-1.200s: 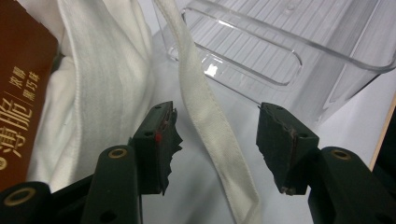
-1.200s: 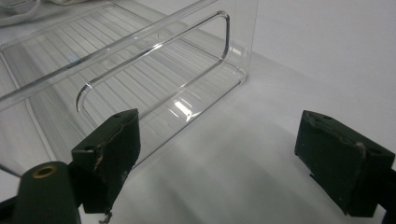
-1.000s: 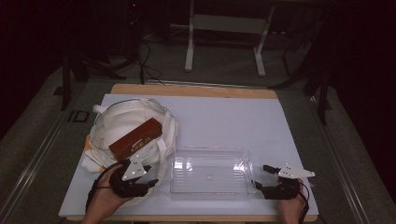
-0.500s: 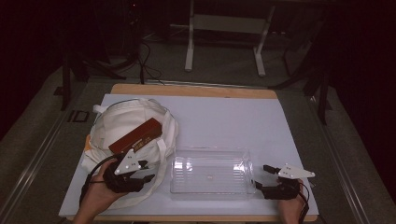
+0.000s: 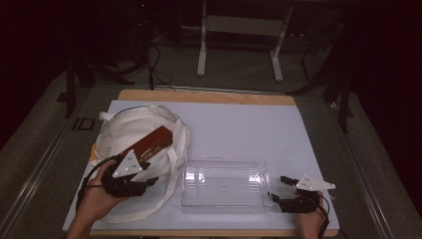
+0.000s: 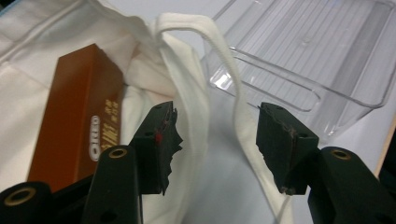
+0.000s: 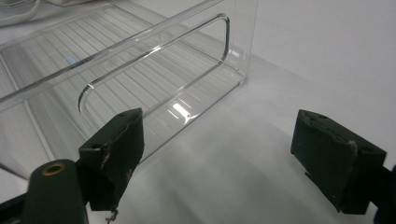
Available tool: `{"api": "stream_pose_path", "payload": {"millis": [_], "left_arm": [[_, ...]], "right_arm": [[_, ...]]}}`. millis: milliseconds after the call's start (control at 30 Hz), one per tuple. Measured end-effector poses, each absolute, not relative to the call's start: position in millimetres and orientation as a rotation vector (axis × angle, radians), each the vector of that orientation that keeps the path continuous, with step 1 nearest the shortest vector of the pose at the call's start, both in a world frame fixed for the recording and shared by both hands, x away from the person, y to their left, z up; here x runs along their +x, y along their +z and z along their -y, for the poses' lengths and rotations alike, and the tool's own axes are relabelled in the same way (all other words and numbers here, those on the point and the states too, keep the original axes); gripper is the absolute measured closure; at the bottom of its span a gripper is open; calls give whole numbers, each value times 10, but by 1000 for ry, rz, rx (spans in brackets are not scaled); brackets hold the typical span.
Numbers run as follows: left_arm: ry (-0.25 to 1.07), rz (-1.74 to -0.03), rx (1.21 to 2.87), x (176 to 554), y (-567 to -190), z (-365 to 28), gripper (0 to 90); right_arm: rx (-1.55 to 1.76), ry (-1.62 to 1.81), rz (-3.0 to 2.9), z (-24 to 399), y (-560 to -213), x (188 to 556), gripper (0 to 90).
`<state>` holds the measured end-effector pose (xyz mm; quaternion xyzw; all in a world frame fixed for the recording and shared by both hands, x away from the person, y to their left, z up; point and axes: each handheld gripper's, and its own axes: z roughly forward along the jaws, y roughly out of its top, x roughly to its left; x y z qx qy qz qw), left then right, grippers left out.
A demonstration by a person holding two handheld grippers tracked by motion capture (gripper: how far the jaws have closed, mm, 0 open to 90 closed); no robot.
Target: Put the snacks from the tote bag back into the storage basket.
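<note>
Tote bag [image 6: 187,88] handle lies loose between left fingers [image 6: 159,140]

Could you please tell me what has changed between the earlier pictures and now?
The left gripper has moved up the table toward the brown box on the white bag; its open jaws grip nothing. The right gripper, open beside the clear bin, the bin, box and bag stayed put.

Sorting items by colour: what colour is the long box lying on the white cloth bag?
Reddish-brown long box with pale lettering, clearest in the left gripper view.
</note>
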<state>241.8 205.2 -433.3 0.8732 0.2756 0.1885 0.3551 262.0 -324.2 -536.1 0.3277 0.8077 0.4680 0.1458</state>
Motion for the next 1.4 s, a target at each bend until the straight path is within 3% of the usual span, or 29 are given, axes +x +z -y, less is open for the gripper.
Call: {"api": "stream_pose_path", "payload": {"millis": [1400], "left_arm": [[476, -853, 2318, 2851, -4259, -2478, 452]], "right_arm": [[940, 1345, -2328, 3236, -5360, 2615, 171]]}}
